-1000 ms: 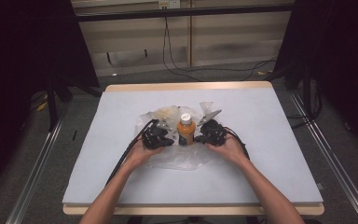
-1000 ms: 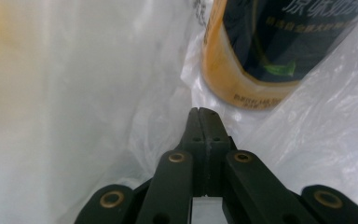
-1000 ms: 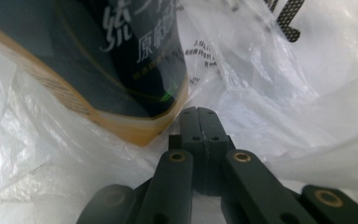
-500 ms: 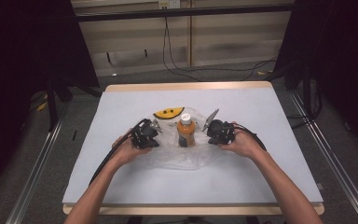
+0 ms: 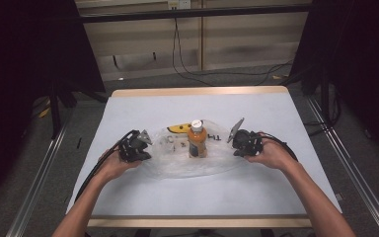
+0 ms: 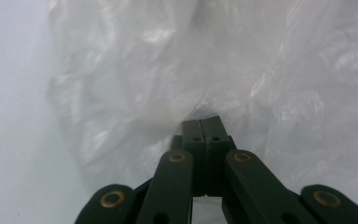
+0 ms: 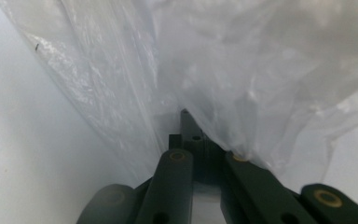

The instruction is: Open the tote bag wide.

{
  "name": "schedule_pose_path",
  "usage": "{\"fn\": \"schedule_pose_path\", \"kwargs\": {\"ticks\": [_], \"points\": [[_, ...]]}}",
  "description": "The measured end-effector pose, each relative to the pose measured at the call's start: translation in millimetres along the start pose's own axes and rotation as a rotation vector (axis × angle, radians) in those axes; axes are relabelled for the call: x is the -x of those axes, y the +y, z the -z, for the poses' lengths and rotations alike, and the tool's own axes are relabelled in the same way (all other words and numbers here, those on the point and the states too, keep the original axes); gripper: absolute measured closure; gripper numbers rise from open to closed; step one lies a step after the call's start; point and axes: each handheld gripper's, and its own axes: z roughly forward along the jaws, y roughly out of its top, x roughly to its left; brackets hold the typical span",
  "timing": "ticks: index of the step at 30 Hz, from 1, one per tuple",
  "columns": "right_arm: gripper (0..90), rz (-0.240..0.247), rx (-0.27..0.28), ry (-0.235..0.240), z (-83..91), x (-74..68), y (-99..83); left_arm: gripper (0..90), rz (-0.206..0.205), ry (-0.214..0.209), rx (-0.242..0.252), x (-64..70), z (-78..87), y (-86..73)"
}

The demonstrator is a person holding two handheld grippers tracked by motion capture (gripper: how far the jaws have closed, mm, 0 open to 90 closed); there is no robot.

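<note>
Now both grippers, left gripper and right gripper, pinch the clear crinkly plastic bag fully closed, stretched flat on the white table; an orange white-capped bottle stands between them, yellow print behind.

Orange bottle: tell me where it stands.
High view: the orange bottle stands upright mid-table on the clear plastic bag, between the left gripper and right gripper.

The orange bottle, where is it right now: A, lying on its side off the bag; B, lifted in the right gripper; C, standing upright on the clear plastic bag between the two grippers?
C: the orange bottle stands cap-up on the clear plastic bag, between the left gripper and the right gripper.
</note>
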Motion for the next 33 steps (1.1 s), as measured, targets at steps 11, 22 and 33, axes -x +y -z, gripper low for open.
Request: {"fn": "schedule_pose_path", "kwargs": {"ticks": [11,22,33], "points": [[90.0,-0.018,-0.036,-0.031,10.0,2.1,-27.0,90.0,0.020,-0.006,0.012,-1.5,3.6,-11.2],[90.0,-0.072,0.008,-0.028,14.0,7.2,-44.2,90.0,0.018,-0.007,-0.004,-1.2,3.4,-8.6],[90.0,-0.140,0.201,0.013,15.8,9.4,-43.2,90.0,0.081,-0.071,0.152,-2.9,3.6,-20.4]]}}
